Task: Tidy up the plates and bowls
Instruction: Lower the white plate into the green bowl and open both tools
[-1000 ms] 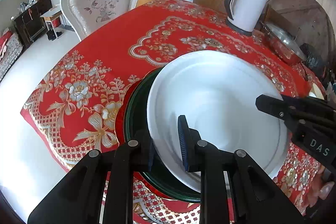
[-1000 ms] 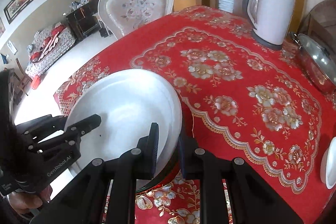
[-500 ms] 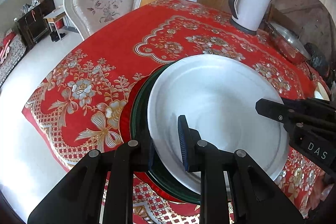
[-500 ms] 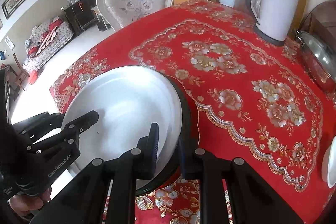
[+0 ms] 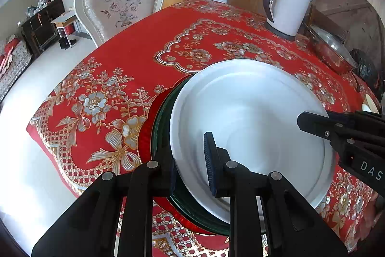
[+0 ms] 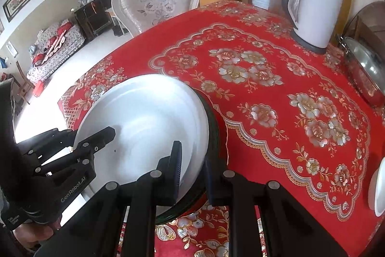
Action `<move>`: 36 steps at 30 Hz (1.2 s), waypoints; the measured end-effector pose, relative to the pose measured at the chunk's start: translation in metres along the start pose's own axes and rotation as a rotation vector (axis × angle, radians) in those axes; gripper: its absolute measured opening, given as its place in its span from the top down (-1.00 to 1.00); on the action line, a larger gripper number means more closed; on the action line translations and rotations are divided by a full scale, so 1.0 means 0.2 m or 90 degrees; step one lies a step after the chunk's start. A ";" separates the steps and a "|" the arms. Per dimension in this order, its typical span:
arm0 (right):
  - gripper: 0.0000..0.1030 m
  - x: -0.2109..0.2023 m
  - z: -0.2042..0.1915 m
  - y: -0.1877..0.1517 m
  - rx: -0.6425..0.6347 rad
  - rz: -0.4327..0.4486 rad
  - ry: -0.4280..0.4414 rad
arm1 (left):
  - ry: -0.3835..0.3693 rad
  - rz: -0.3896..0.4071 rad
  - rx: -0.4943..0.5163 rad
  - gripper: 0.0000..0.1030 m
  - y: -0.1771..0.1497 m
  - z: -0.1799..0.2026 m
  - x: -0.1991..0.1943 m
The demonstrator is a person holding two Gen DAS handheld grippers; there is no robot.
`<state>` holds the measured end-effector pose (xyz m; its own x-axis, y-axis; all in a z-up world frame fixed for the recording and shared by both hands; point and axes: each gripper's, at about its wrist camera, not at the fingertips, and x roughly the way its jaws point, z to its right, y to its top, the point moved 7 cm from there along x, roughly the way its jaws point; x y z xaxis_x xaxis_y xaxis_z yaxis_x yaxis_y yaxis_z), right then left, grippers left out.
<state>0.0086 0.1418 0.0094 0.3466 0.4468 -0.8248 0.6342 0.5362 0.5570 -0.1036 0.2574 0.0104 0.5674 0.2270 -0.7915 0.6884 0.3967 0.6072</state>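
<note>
Black grippers [image 5: 190, 168] with silver screws, ribbed blue-black pads.

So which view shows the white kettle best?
The right wrist view: the kettle is large and whole there, with grey handle, base and a window on its side. The left wrist view also shows the kettle whole, but smaller and farther off, with less detail.

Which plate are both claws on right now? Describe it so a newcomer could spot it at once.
Start from the round table under the red floral tablecloth, and go to its near edge, opposite the white kettle. There the large white plate sits on a dark green plate, with the left claw and right claw each straddling its rim. It is the top, plain white one.
</note>
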 end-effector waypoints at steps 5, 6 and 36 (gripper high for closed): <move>0.66 0.00 0.00 0.00 0.004 0.001 0.004 | 0.002 0.000 0.002 0.61 0.00 0.00 0.00; 0.66 -0.01 0.00 0.00 0.004 0.001 0.006 | 0.004 0.000 0.003 0.61 0.00 0.00 0.00; 0.64 -0.17 0.07 -0.02 0.040 0.049 0.024 | 0.038 0.093 0.006 -0.10 0.10 -0.05 -0.18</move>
<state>0.0035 0.1143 0.0330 0.3703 0.5125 -0.7748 0.6489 0.4541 0.6105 -0.1147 0.2666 0.0501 0.6342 0.3337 -0.6975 0.6051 0.3474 0.7164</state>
